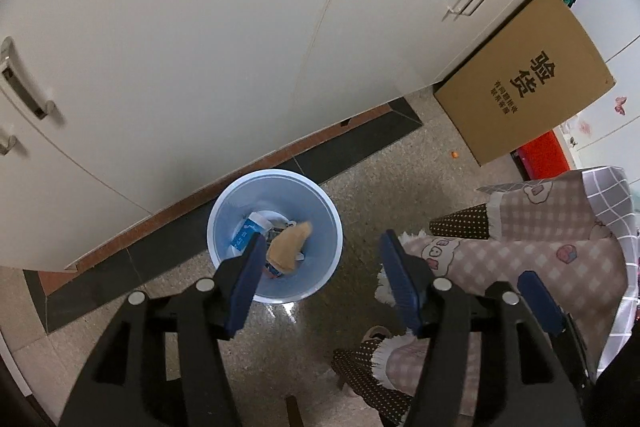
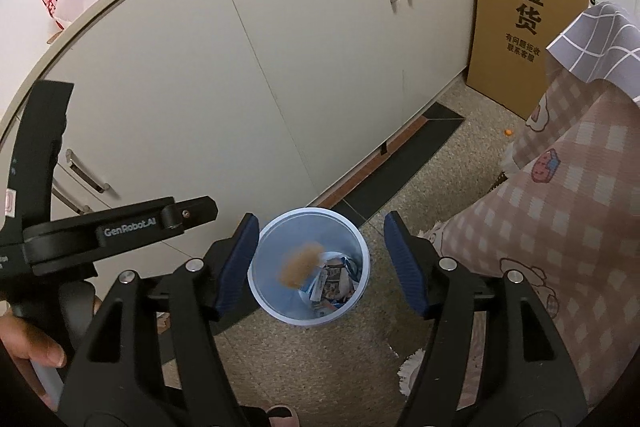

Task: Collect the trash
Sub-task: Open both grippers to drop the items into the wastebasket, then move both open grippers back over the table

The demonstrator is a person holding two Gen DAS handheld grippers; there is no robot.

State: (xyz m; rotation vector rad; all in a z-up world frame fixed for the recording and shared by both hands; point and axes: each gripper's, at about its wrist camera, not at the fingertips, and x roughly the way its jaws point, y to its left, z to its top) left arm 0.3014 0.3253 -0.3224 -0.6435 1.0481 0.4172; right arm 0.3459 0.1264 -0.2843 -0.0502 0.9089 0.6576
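A light blue trash bin [image 1: 224, 227] stands on the speckled floor by the cabinet base; it also shows in the right wrist view [image 2: 272, 247]. Inside lie crumpled wrappers [image 1: 250, 231] and a tan piece of trash [image 1: 289, 246]. In the right wrist view the tan piece [image 2: 301, 264] is blurred above the wrappers [image 2: 334, 283], inside the bin's mouth. My left gripper [image 1: 320, 255] is open and empty, high above the bin. My right gripper [image 2: 320, 239] is open and empty, directly over the bin. The left gripper's body [image 2: 120, 227] shows at the right view's left.
White cabinets [image 1: 200, 47] with metal handles run behind the bin. A brown cardboard box [image 1: 528, 79] leans against them at the right. A table draped in pink checked cloth [image 2: 560, 227] stands right of the bin. A small orange scrap [image 2: 509, 133] lies on the floor.
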